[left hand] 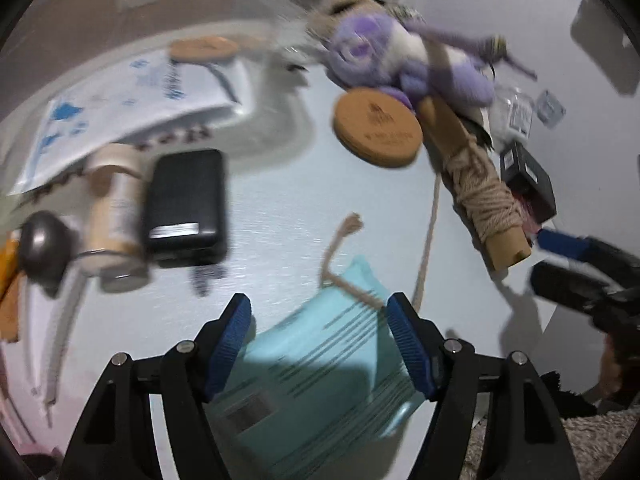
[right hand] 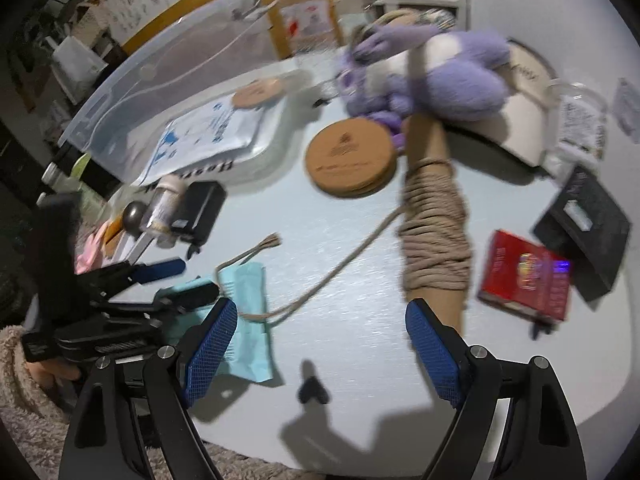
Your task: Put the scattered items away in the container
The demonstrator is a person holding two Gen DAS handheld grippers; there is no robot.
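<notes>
Motion blur smears the purple plush toy [left hand: 404,60] and the print on the teal packet [left hand: 320,376].

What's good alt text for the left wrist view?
The open left gripper straddles a teal packet lying on the white table, a loose twine end across it. Beyond lie a black power bank, a cork coaster, a twine spool and a purple plush toy.
</notes>
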